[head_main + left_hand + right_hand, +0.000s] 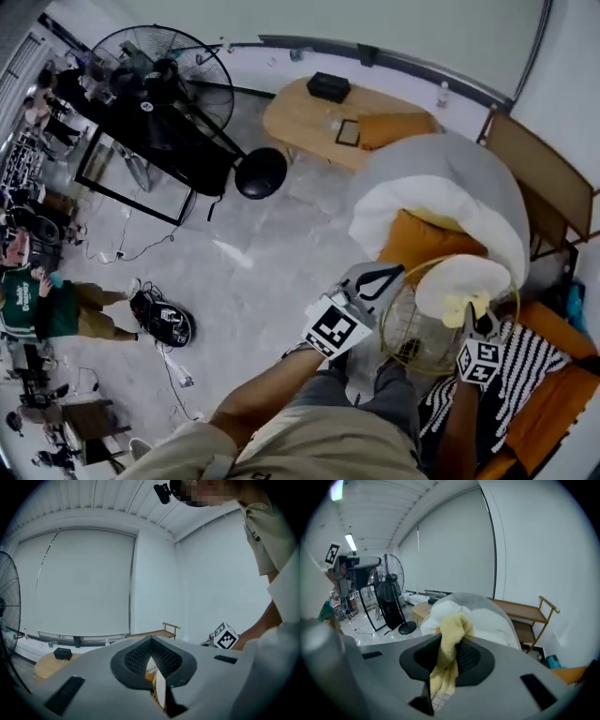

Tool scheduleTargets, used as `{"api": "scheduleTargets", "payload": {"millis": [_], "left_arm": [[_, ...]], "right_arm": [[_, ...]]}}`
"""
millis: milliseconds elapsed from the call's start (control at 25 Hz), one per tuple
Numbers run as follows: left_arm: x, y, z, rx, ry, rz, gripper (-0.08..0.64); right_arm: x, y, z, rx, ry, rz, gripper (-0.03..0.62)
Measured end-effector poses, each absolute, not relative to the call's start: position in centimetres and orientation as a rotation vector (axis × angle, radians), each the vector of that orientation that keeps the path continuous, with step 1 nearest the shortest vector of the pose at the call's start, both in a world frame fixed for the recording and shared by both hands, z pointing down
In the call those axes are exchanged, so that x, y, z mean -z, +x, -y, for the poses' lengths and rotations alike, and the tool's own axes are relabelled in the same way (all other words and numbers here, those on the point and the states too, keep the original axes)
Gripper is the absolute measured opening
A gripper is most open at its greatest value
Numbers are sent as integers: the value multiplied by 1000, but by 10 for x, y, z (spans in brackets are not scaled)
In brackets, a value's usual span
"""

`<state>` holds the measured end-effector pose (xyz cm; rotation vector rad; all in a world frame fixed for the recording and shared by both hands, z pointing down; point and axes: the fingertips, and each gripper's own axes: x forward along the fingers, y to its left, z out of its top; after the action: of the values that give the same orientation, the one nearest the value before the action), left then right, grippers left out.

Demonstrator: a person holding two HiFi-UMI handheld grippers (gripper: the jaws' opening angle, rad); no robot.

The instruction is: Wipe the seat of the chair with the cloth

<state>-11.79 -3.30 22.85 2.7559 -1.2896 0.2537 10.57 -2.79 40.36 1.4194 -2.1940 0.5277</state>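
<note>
Gripping a yellow cloth (452,630) between its pads, the right tool (449,651) is closed on it, with the fabric bunched above the pads and trailing below them. From the head view, this tool (478,319) sits at the near edge of a round gold-wire chair (405,330), and the cloth (464,307) rests against the lower rim of the chair's white seat cushion (464,277).

The left tool (149,656) has its pad tips drawn together (only a narrow slit opens lower down, and a sliver of white and gold wire shows through it); I cannot tell whether it pinches anything. In the head view it (373,279) is just beside the wire frame's left side, near the person's knees.

Behind the chair lies a large grey-and-white beanbag (441,178) with an orange cushion (422,239) tucked against it. A black-and-white striped fabric (525,361) lies to the chair's right. Farther off stand a wooden desk (305,117) carrying a black box (329,86), and a black pedestal fan (164,70).
</note>
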Motion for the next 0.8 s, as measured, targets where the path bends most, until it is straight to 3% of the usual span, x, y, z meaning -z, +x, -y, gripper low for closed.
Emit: {"api": "scheduleTargets", "payload": {"millis": [360,800], "left_arm": [[-139,-163,-21,-187,2834,1290,15],[-43,-188,-52,80,2931,1319,15]], "right_arm": [[-216,9,14,-216,1407,2473,80],[-54,-73,-21,196,1296,2623,63]]}}
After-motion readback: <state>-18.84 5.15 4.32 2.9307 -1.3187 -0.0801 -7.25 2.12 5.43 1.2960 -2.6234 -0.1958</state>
